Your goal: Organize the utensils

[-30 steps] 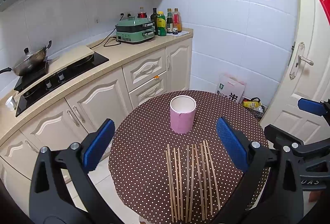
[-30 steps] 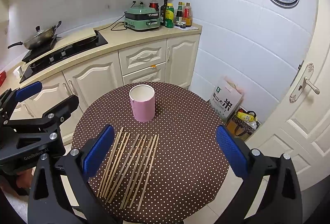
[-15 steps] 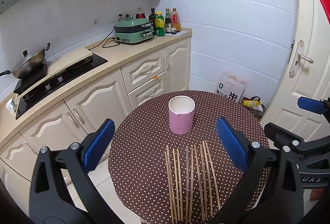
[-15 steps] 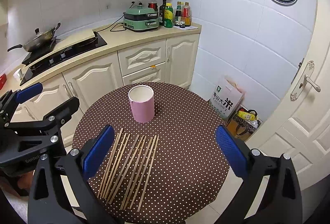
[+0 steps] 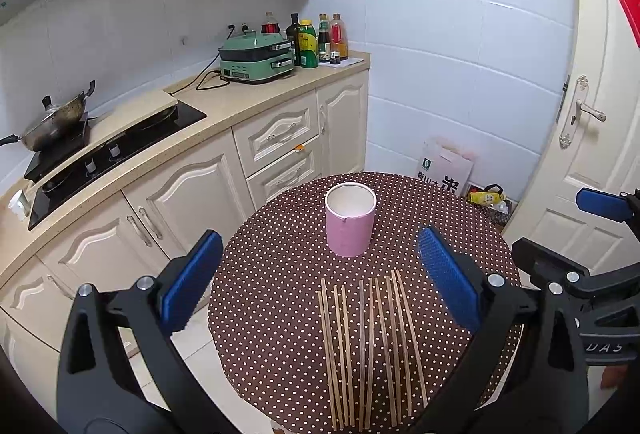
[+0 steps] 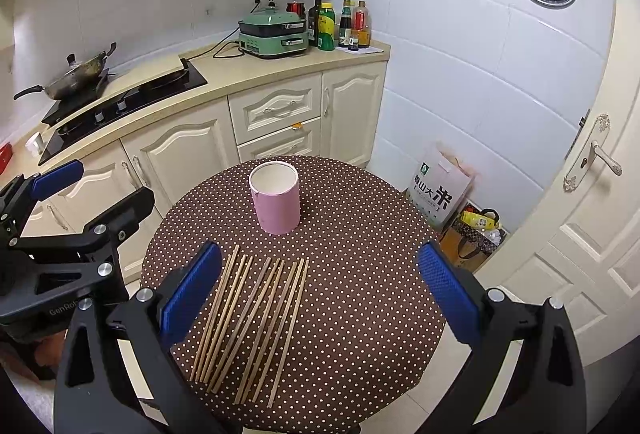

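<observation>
1. I have both grippers up over the near edge of the round table (image 5: 248, 298), nothing picked yet. No chopstick is in the cup.
2. Left gripper (image 5: 320, 286): jaws spread wide, empty. In its own view the blue pads frame the chopsticks and the cup, so it looks lined up on the work area.
3. Right gripper (image 6: 320, 288): also wide and empty. From here the chopsticks sit toward its left finger, the cup far and a bit left of centre.
4. Chopsticks (image 5: 370, 350): loose wooden sticks laid flat side by side on the polka-dot cloth, near part of the table, roughly parallel, running near-to-far with a slight fan. Spread out rather than piled, so each one is separately reachable, I'd guess.
5. Pink cup (image 5: 350, 220): upright, open top, looks empty, just beyond the far ends of the sticks. Reads as the holder; standing that close keeps the carry short.
6. My read: start of the task, approach phase. Next move calls for dropping one gripper onto a single stick and narrowing on it.
7. Risks: sticks are thin and flat on cloth, easy to nudge neighbours or grab two. The cup looks light and could tip if a stick hits its rim.
</observation>
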